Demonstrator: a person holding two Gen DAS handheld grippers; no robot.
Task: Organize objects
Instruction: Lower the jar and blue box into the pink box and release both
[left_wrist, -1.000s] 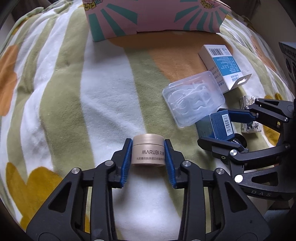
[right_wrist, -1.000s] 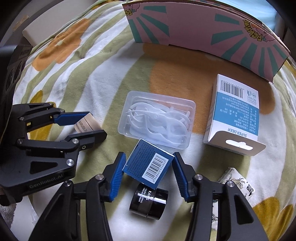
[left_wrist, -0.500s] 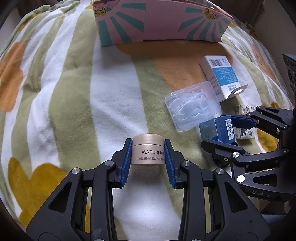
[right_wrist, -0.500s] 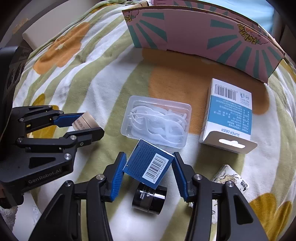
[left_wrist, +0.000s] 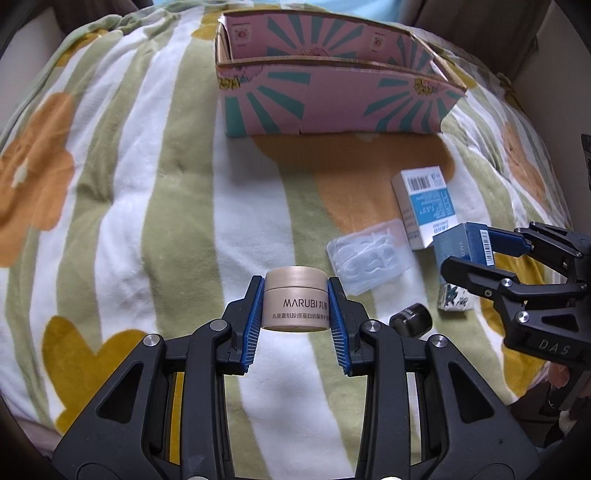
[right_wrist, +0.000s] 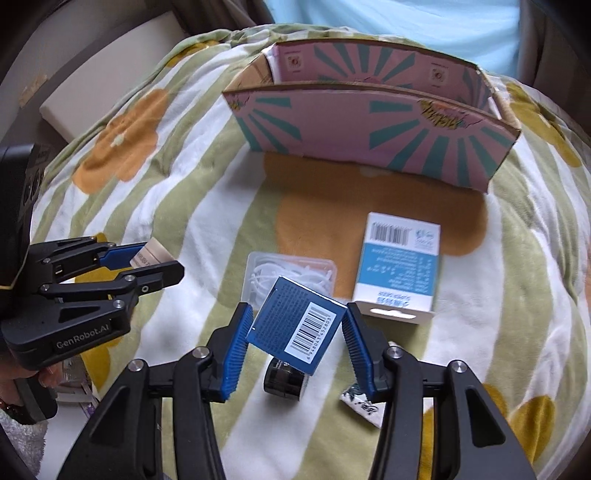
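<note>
Beige jar: a round plastic cream pot (left_wrist: 295, 299) printed "MARUBI" above a line of Chinese characters, pinched between the ribbed blue pads of my left tool (left_wrist: 295, 306) and carried clear of the blanket.
Blue carton: a small dark-blue card box (right_wrist: 297, 328), white barcode panel facing the lens, tilted on one corner and clamped by my right tool (right_wrist: 297, 332).
Pink box: an open-topped cardboard box (left_wrist: 332, 107) with teal sunburst rays, standing at the far side of the blanket, well apart from both tools.
Blanket: fleecy, green and white stripes with orange and yellow flowers (left_wrist: 122, 206).
Left in place: a white-and-blue carton (right_wrist: 400, 264) reading "SUPER DEER", flat beside a clear plastic case of white floss picks (right_wrist: 290, 271); a black glossy jar (right_wrist: 284, 380) on its side just below the blue carton; a small patterned packet (right_wrist: 356, 400).
Left view only: "DAS" on my right tool's body.
Right view only: "GenRobot.AI" on my left tool's body, and the barcode digits, too small to read surely.
</note>
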